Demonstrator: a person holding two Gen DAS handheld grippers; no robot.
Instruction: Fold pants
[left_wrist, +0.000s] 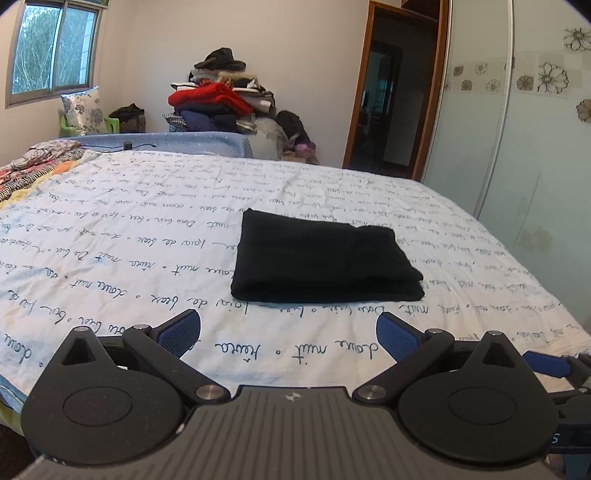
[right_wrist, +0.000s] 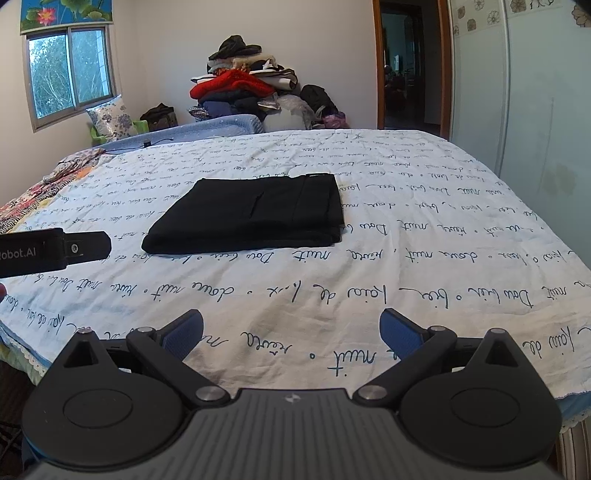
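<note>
**Black pants folded on the bed, both claws clear**

The black folded fabric pants (left_wrist: 325, 258) (right_wrist: 251, 218) lie flat as a compact rectangle near the middle of the bed, well apart from both claws. Nearest, the left claw (left_wrist: 288, 332) and the right claw (right_wrist: 291, 332) are each spread wide over the bed's near edge, blue pads holding nothing. Bare sheet lies on all sides of the pants. The white cotton bedsheet (left_wrist: 147, 229) (right_wrist: 424, 229) carries cursive handwriting, too loose to read surely. In the right wrist view the left claw's black body reads "obot.AI". Beyond the far edge stands a heaped pile of mixed clothes (left_wrist: 225, 99) (right_wrist: 243, 85).
</note>
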